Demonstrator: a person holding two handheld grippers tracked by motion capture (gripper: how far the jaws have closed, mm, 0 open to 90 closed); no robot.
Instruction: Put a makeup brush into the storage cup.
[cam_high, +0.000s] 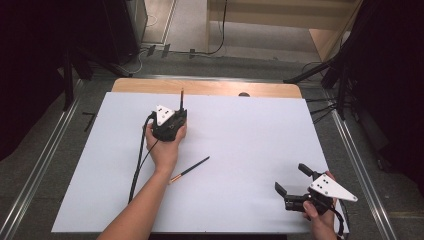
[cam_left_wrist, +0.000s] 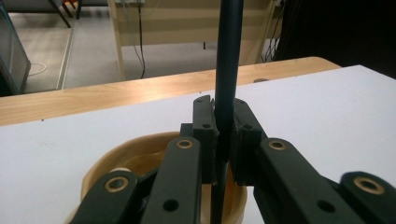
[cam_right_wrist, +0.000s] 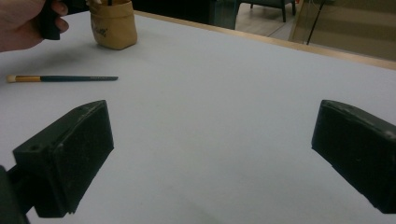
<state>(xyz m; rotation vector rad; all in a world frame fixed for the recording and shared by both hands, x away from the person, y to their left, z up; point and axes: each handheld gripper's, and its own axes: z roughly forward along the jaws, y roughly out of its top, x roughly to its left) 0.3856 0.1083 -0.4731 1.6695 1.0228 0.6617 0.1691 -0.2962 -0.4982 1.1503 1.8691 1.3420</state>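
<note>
Left gripper view showed the left gripper (cam_left_wrist: 223, 135) clamped on an upright brush (cam_left_wrist: 229, 56) over the tan pouch (cam_left_wrist: 116, 154); off-centre lowering might tip it, while the right gripper (cam_right_wrist: 210, 154) stood agape.

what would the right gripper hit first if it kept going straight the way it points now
Probably nothing soon: the right gripper has its fingers open over the bare white table. The brush and the tan pot lie off to the left of that line, though depth is hard to judge.
</note>
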